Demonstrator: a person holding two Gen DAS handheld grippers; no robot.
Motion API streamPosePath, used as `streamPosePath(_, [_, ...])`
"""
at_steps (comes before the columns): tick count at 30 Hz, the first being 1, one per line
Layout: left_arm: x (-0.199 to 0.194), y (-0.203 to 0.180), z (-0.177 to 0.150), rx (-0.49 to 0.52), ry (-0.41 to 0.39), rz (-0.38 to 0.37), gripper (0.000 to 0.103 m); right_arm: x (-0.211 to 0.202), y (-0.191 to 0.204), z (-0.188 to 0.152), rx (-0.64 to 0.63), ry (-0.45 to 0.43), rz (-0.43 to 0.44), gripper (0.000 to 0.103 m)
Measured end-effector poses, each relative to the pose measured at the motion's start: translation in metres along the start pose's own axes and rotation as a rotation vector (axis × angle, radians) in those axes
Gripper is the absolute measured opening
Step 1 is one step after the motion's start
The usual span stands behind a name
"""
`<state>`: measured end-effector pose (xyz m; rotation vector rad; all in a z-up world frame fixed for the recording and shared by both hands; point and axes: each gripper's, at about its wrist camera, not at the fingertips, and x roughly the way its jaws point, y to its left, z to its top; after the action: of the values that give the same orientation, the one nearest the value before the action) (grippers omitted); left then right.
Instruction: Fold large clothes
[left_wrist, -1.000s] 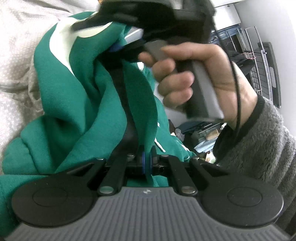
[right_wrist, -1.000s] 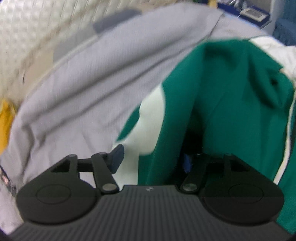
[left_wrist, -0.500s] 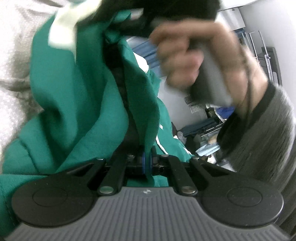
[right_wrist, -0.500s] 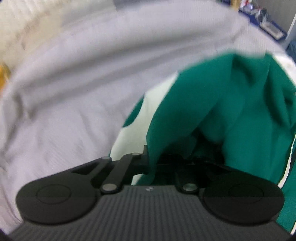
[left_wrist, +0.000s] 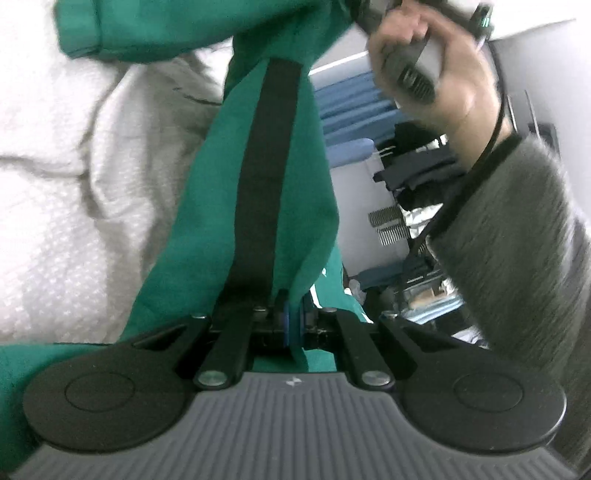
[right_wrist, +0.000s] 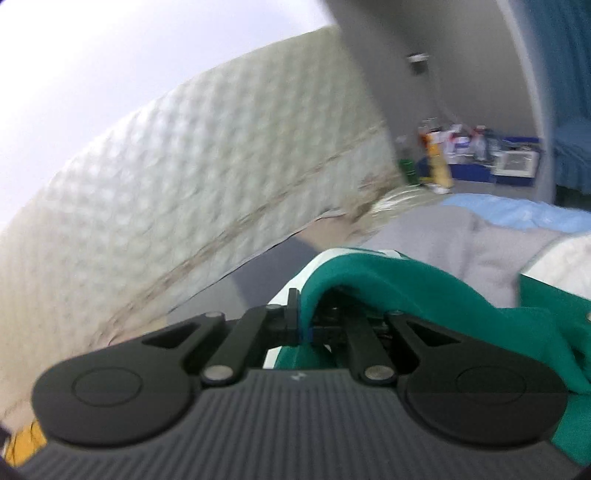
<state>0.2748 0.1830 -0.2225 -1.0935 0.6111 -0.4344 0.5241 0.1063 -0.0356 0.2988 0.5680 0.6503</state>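
A green garment (left_wrist: 303, 192) with a black stripe (left_wrist: 266, 177) hangs stretched between my two grippers. My left gripper (left_wrist: 293, 325) is shut on the garment's lower edge, with cloth pinched between its blue pads. In the left wrist view a hand (left_wrist: 436, 70) holds the right gripper's handle at the top right, above the taut cloth. My right gripper (right_wrist: 304, 330) is shut on a fold of the green garment (right_wrist: 399, 288), which drapes over its right finger; a white panel shows beside it.
A white textured bed cover (left_wrist: 48, 206) lies to the left below the garment. A quilted headboard (right_wrist: 184, 177) fills the left of the right wrist view. Grey and light blue bedding (right_wrist: 443, 236) lies behind. Shelves with clutter (left_wrist: 413, 206) stand at the right.
The right gripper shut on the green cloth and rose with it, tilting up toward the headboard. The garment now hangs taut between both grippers. The left gripper stayed shut and nearly still.
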Motion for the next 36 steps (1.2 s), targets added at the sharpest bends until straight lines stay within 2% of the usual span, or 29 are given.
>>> streamPosePath(3, [0.001,0.005,0.004,-0.021,-0.004,0.023,0.005,0.011,-0.038,-0.022,0.043,0.093,-0.099,0.013])
streamPosePath(5, [0.000,0.009,0.008,-0.029,-0.015,0.033,0.005,0.010,-0.062,-0.035,0.106,0.147,-0.110,0.019])
streamPosePath(7, [-0.002,0.014,0.012,-0.047,-0.023,0.043,0.005,-0.004,-0.076,-0.045,0.145,0.173,-0.101,0.044])
streamPosePath(8, [-0.003,0.016,0.014,-0.044,-0.028,0.046,0.005,-0.012,-0.081,-0.049,0.151,0.183,-0.091,0.065])
streamPosePath(9, [-0.004,0.016,0.015,-0.037,-0.033,0.058,0.005,-0.022,-0.082,-0.054,0.146,0.191,-0.087,0.070])
streamPosePath(11, [-0.005,0.015,0.017,-0.022,-0.042,0.072,0.006,-0.045,-0.082,-0.061,0.123,0.203,-0.067,0.070])
streamPosePath(12, [-0.005,0.015,0.017,-0.016,-0.044,0.079,0.010,-0.058,-0.078,-0.065,0.109,0.214,-0.054,0.070])
streamPosePath(15, [-0.008,0.010,0.016,0.015,-0.059,0.110,0.027,-0.105,-0.067,-0.080,0.058,0.219,-0.032,0.070])
streamPosePath(16, [-0.011,0.006,0.016,0.035,-0.067,0.132,0.036,-0.125,-0.066,-0.083,0.049,0.212,-0.030,0.070])
streamPosePath(19, [-0.023,-0.001,0.016,0.079,-0.114,0.206,0.051,-0.180,-0.064,-0.101,0.027,0.185,-0.055,0.070])
streamPosePath(22, [-0.043,-0.004,0.019,0.081,-0.157,0.237,0.057,-0.234,-0.071,-0.122,0.035,0.166,-0.138,0.069])
streamPosePath(25, [-0.065,-0.015,0.017,0.111,-0.195,0.328,0.058,-0.277,-0.084,-0.146,0.024,0.174,-0.301,0.069])
streamPosePath(27, [-0.077,-0.023,0.013,0.139,-0.207,0.399,0.061,-0.306,-0.097,-0.159,0.033,0.130,-0.374,0.070])
streamPosePath(28, [-0.084,-0.026,0.010,0.146,-0.208,0.432,0.064,-0.315,-0.104,-0.164,0.052,0.113,-0.391,0.070])
streamPosePath(31, [-0.091,-0.030,0.003,0.158,-0.194,0.508,0.067,-0.341,-0.121,-0.181,0.108,0.073,-0.394,0.070])
streamPosePath(36, [-0.093,-0.032,-0.013,0.183,-0.128,0.585,0.069,-0.352,-0.127,-0.202,0.094,0.037,-0.408,0.070])
